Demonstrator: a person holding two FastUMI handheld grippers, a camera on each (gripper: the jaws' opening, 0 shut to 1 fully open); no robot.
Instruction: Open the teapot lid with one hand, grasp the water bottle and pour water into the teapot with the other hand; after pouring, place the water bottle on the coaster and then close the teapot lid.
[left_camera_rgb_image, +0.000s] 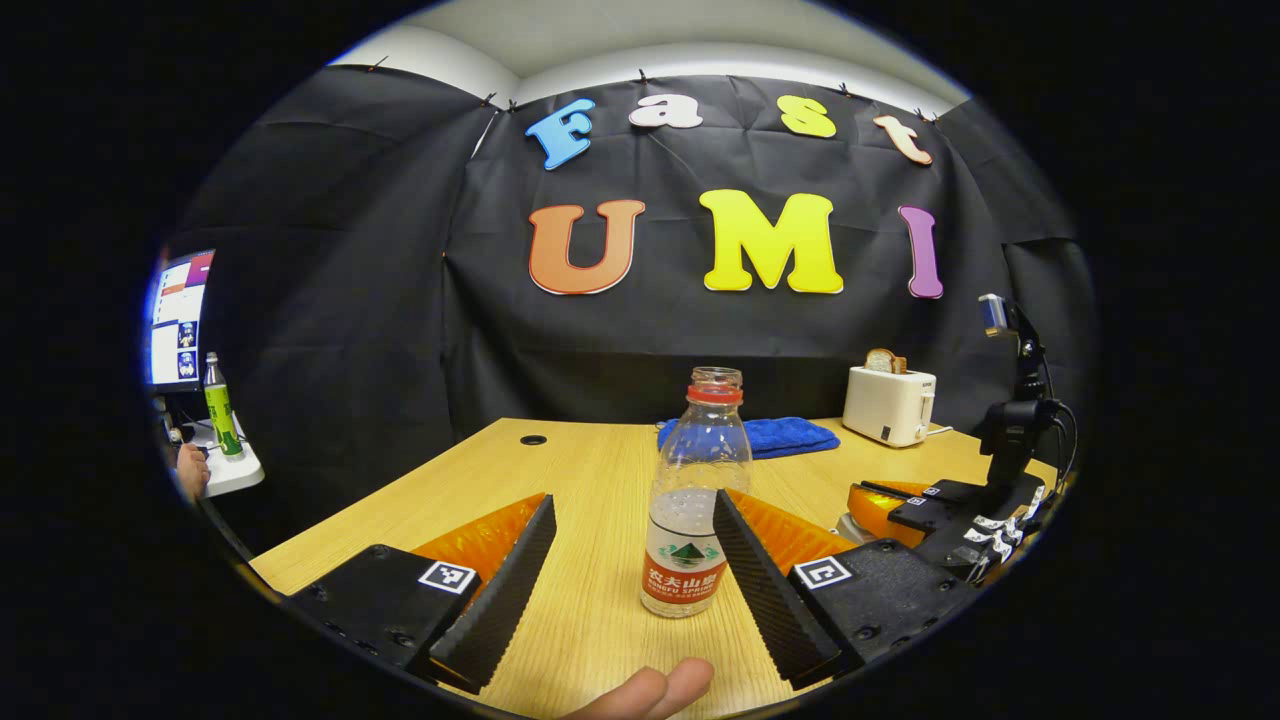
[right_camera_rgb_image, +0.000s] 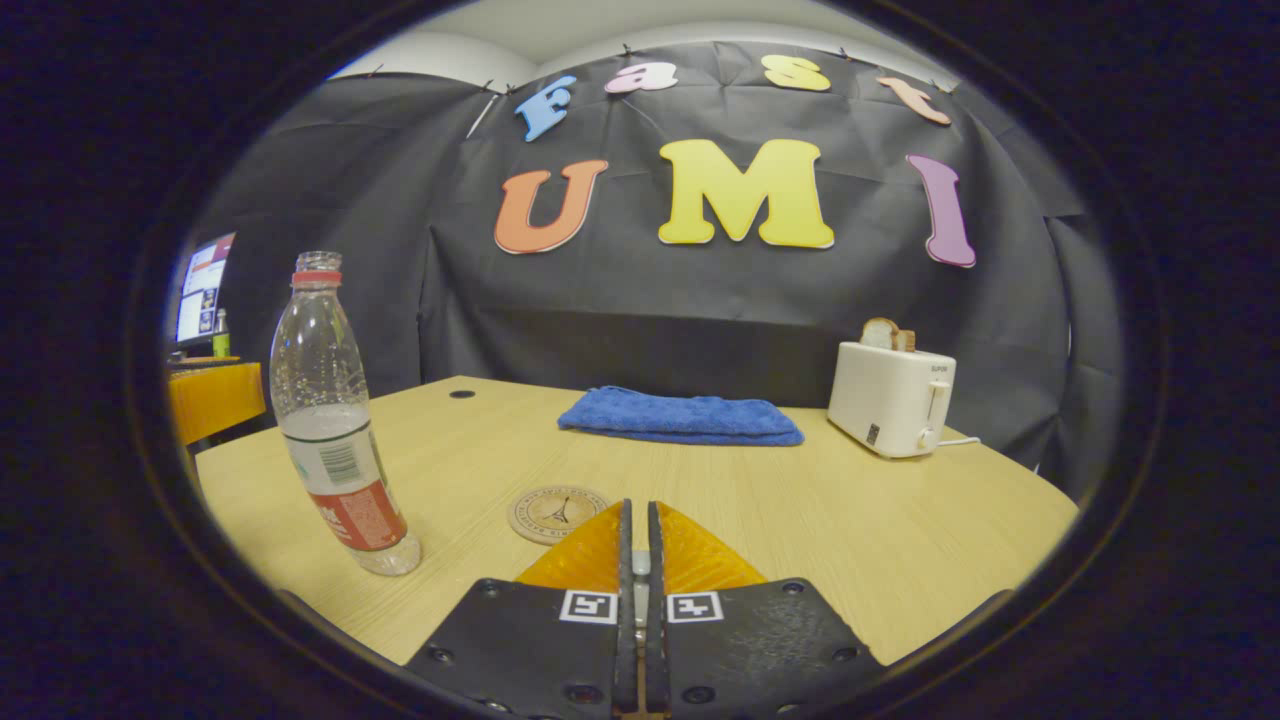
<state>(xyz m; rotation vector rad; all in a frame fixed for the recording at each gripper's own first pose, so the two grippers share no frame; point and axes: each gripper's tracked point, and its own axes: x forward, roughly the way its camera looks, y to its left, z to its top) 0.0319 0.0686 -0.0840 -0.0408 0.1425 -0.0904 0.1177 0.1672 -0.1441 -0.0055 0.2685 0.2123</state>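
The uncapped water bottle (left_camera_rgb_image: 695, 500), clear with a red neck ring and a red-and-white label, stands upright on the wooden table (left_camera_rgb_image: 600, 600). My left gripper (left_camera_rgb_image: 632, 500) is open around it, and the bottle sits close to the right-hand finger (left_camera_rgb_image: 760, 580). In the right gripper view the bottle (right_camera_rgb_image: 335, 420) stands at the left and a round coaster (right_camera_rgb_image: 555, 513) lies just ahead of my right gripper (right_camera_rgb_image: 636, 508). That gripper is shut on a thin pale piece, apparently the teapot lid. In the left gripper view the right gripper (left_camera_rgb_image: 862, 500) hovers at the right, with something pale under it.
A folded blue towel (right_camera_rgb_image: 680, 417) and a white toaster (right_camera_rgb_image: 892, 398) holding bread stand at the back of the table. A person's fingertip (left_camera_rgb_image: 650, 690) shows at the near edge. Off the table to the left are a monitor (left_camera_rgb_image: 178, 320) and a green bottle (left_camera_rgb_image: 218, 405).
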